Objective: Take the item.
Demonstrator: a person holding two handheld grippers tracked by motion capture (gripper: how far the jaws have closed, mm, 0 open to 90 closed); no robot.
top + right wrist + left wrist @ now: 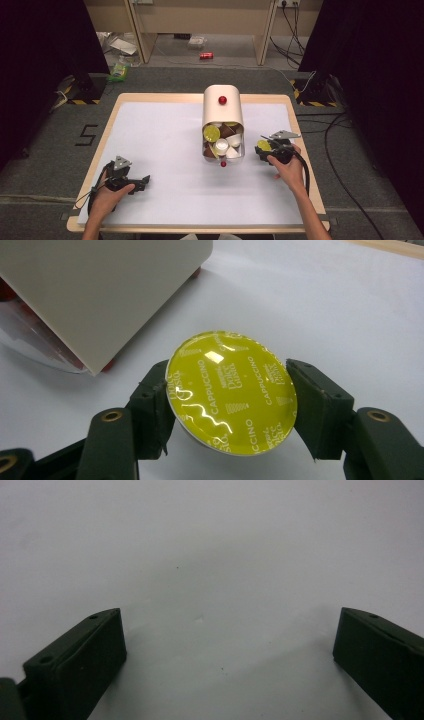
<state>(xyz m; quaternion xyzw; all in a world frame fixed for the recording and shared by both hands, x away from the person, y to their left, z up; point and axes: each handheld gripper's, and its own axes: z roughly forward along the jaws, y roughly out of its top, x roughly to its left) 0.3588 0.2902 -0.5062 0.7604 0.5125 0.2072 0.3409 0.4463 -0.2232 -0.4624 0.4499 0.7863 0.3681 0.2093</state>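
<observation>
The right gripper (231,400) is clamped on a coffee capsule (231,390) — yellow foil lid, "CAPPUCCINO" printed round it, lid facing the camera, one black jaw pressed on each side of the rim. In the high view the right gripper (270,148) sits low over the white table mat (165,150), just to the right of the capsule container (223,122), w/ the capsule (264,145) showing as a yellow disc at its tip. The container is a cream, round-topped box w/ a red knob (222,100) on top; its clear front end is open toward the person and packed w/ more capsules — yellow-lidded, brown and white ones. In the right gripper view the container's cream wall (100,295) stands just beyond the held capsule, not touching it.

The left gripper (142,181) rests near the mat's front-left corner, well apart from the container. Its jaws stand wide apart w/ nothing between them; in its own view the left gripper (227,645) faces bare white mat.
</observation>
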